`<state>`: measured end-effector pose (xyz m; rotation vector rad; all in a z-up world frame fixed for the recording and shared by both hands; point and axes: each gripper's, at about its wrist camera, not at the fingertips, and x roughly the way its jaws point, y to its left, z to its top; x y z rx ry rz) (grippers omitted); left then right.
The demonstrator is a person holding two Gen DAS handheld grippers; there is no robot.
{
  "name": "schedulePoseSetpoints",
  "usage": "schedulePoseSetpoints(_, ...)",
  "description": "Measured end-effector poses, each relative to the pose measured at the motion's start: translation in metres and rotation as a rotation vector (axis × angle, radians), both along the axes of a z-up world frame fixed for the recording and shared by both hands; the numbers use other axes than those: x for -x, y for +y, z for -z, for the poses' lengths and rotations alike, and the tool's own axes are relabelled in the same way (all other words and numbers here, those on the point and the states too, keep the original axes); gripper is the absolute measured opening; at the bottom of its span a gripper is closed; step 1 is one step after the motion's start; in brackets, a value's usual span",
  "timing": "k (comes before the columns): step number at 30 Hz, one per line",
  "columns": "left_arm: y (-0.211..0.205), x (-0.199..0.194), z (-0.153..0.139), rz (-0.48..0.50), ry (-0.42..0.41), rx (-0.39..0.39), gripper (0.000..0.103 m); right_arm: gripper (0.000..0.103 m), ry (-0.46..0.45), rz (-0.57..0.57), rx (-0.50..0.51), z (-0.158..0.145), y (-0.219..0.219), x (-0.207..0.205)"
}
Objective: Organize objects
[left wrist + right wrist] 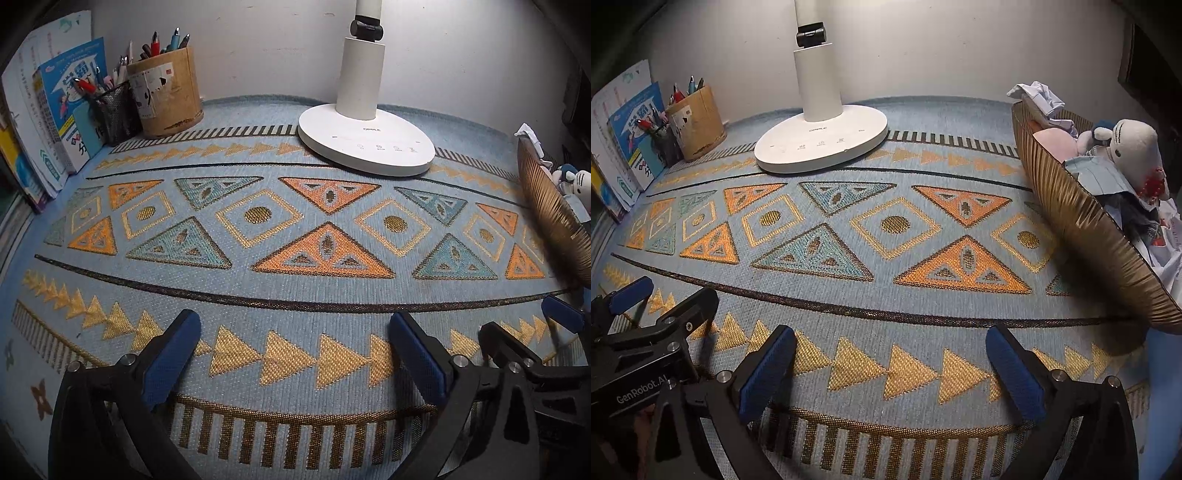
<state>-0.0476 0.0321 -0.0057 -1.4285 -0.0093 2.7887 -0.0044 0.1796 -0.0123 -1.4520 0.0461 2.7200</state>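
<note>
My left gripper (295,325) is open and empty, low over the patterned blue mat (295,295). My right gripper (890,339) is open and empty too, just to its right; it shows at the right edge of the left wrist view (524,317), and the left gripper shows at the left edge of the right wrist view (676,291). A ribbed gold basket (1082,218) at the right holds a white plush doll (1134,147), a pink soft item (1052,142) and crumpled cloth (1039,96). The basket's rim also shows in the left wrist view (546,206).
A white desk lamp (365,136) stands at the back middle. A tan round pen holder (166,94) and a black mesh pen cup (114,110) stand at the back left, with books (48,122) leaning beside them. A wall runs behind.
</note>
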Motion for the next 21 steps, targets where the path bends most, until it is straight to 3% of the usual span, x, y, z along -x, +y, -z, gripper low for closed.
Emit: schedulePoseSetpoints(21, 0.000, 0.000, 0.001, 0.001, 0.000, -0.001, 0.103, 0.103, 0.041, 0.038, -0.011, 0.002, -0.002, -0.012)
